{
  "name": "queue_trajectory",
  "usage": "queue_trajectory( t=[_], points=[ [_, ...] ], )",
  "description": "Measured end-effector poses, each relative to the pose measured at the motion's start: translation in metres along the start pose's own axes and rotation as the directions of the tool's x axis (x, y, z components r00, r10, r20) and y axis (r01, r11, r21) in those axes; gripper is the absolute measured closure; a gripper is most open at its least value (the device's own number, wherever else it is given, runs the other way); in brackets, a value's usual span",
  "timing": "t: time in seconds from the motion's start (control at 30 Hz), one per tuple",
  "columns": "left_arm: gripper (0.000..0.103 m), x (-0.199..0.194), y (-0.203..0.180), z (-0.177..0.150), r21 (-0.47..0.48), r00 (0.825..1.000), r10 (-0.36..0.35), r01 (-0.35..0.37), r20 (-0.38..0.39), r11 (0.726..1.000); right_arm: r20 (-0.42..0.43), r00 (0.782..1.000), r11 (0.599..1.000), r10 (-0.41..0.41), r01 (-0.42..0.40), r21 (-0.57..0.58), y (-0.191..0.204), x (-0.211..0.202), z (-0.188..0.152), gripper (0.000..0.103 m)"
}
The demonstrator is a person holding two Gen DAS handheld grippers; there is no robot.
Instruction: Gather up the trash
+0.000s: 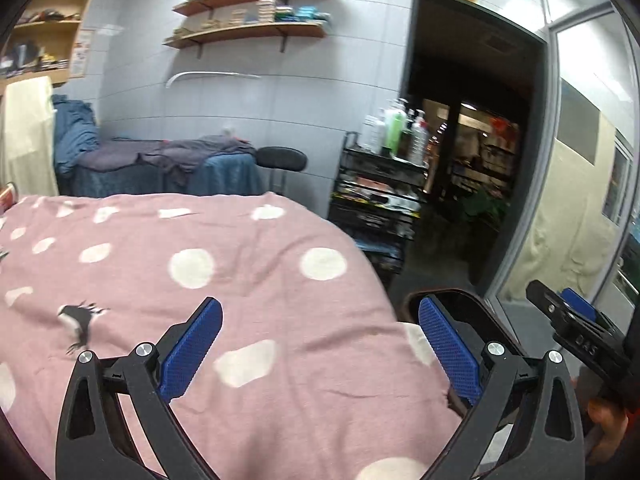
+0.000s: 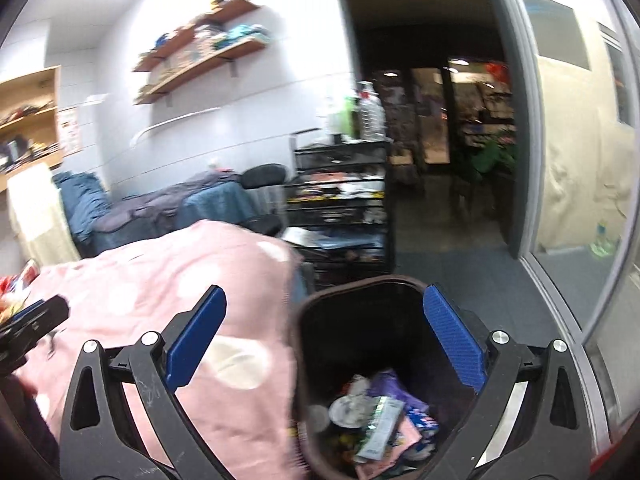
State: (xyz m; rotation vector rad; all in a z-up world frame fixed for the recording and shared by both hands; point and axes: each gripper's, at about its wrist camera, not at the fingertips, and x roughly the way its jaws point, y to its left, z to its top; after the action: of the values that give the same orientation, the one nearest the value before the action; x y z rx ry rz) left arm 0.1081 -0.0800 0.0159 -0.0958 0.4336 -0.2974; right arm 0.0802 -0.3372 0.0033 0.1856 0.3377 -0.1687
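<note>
A dark brown trash bin (image 2: pixel 320 312) stands on the floor beside the bed; several wrappers and scraps (image 2: pixel 376 420) lie in its bottom. My right gripper (image 2: pixel 324 340) is open and empty, held over the bin's mouth. My left gripper (image 1: pixel 320 344) is open and empty above the pink polka-dot blanket (image 1: pixel 248 304), with the bin's rim (image 1: pixel 460 294) behind its right finger. The right gripper also shows in the left wrist view (image 1: pixel 576 320). Some red trash (image 2: pixel 16 284) lies at the blanket's far left edge, blurred.
A black wire cart (image 1: pixel 380 200) with bottles stands by the open doorway (image 1: pixel 472 152). A second bed with blue and purple covers (image 1: pixel 160 160) and a black stool (image 1: pixel 282 160) are behind. Wall shelves (image 1: pixel 248 32) hang above. A glass partition (image 2: pixel 580 160) is on the right.
</note>
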Motion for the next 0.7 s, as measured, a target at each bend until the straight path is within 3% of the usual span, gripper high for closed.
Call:
queue_trajectory(
  t=[0.23,0.5,0.7],
  points=[
    [0.005,-0.042,0.035,-0.008,-0.062,0.985,0.141,-0.135,0.102,0.989,0.046,0.994,0.993,0.101,-0.098,-0.065,0.047,-0.025,-0.013,0.006],
    [0.005,-0.073,0.055,-0.014,-0.114,0.969,0.182,-0.164,0.168,0.980,0.074,0.981,0.977,0.182,-0.172,-0.127,0.086,-0.046,-0.026,0.006],
    [0.005,-0.079,0.056,-0.018,-0.115,0.964,0.198,-0.179,0.181,0.977,0.085,0.975,0.972,0.205,-0.193,-0.135,0.094,-0.054,-0.028,0.006]
  ],
)
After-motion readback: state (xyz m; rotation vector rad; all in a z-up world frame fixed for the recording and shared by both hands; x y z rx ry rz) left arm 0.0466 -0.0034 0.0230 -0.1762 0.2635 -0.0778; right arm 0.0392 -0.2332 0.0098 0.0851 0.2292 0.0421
